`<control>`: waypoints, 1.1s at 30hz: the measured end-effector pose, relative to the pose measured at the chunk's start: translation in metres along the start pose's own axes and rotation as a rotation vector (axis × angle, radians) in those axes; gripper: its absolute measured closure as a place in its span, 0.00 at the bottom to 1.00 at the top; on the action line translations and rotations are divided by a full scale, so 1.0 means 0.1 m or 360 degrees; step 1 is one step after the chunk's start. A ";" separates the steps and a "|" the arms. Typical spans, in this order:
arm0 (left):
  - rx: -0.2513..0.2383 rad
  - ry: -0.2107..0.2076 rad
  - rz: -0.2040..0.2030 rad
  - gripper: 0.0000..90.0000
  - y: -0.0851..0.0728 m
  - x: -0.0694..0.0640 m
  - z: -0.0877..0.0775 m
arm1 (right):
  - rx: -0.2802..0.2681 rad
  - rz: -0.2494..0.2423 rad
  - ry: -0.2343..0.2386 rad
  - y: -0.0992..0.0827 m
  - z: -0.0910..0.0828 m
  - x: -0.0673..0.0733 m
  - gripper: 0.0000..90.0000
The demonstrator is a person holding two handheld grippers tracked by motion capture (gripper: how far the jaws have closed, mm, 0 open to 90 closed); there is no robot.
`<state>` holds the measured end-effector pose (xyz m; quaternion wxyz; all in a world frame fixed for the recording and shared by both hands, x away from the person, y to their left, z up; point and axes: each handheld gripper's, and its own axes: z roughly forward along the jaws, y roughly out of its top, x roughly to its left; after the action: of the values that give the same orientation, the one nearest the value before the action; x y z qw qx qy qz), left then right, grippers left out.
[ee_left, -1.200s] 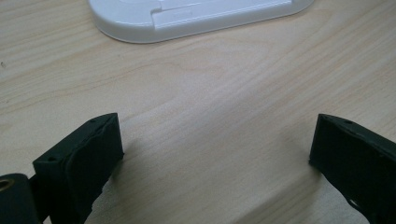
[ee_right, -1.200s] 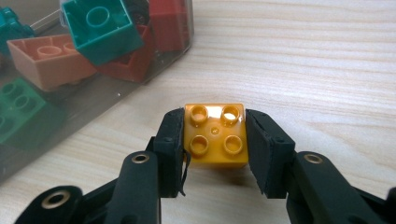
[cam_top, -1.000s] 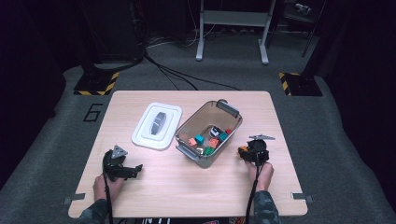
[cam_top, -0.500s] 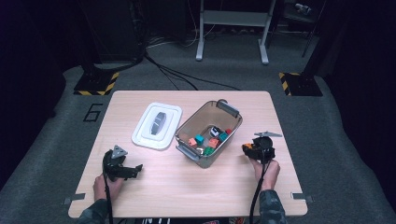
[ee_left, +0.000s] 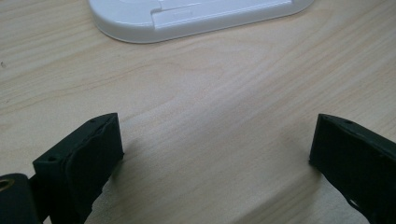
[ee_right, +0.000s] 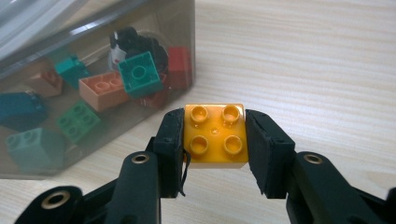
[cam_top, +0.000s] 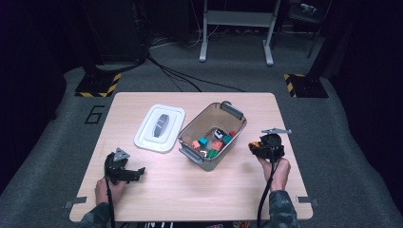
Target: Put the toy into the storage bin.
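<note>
Since a second ago my right tongs (cam_top: 259,147) have shifted slightly away from the bin (cam_top: 190,128) and grip a yellow brick (ee_right: 215,135) above the worktop (cam_top: 190,185), just beside that bin. My left tongs (cam_top: 135,173) rest released near the white lid (cam_top: 159,127).

High view overlooks the whole table (cam_top: 190,190); both claw views sit close above its wood.

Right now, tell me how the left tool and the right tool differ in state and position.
The left tool is open with bare table between its jaws; the right tool is shut on an orange four-stud brick. The left tool sits near the white lid; the right tool sits beside the clear bin of bricks. Both are hand-held, with black jaws, low over the table.
</note>
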<state>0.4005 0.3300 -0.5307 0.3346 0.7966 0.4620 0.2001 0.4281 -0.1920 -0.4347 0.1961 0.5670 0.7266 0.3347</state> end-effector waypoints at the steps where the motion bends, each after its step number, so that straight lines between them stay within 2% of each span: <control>1: 0.0003 -0.0002 0.0007 0.03 0.00 0.00 0.00 | -0.0001 -0.0008 0.0001 0.02 -0.02 0.00 0.66; 14: 0.0002 -0.0004 0.0009 0.03 0.00 0.00 0.00 | -0.0050 -0.0083 0.0014 0.33 -0.33 0.12 0.66; 16: 0.0000 -0.0002 -0.0010 0.03 0.00 0.00 0.00 | -0.0062 -0.0094 0.0007 0.39 -0.38 0.15 0.66; 21: 0.0000 -0.0003 -0.0010 0.03 0.00 0.00 0.00 | -0.0095 -0.0133 0.0053 0.53 -0.46 0.26 0.66; 27: 0.0000 -0.0003 -0.0010 0.03 0.00 0.00 0.00 | -0.0094 -0.0185 0.0125 0.67 -0.43 0.47 0.66; 28: 0.0001 -0.0004 -0.0008 0.03 0.00 0.00 0.00 | -0.0087 -0.0218 0.0141 0.68 -0.41 0.50 0.66; 33: 0.0001 -0.0002 -0.0014 0.03 0.00 -0.01 0.00 | -0.0061 -0.0259 0.0210 0.73 -0.30 0.69 0.65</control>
<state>0.4001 0.3295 -0.5308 0.3355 0.7948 0.4652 0.1981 0.4391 -0.1239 -0.3560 0.1852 0.4790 0.7752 0.3679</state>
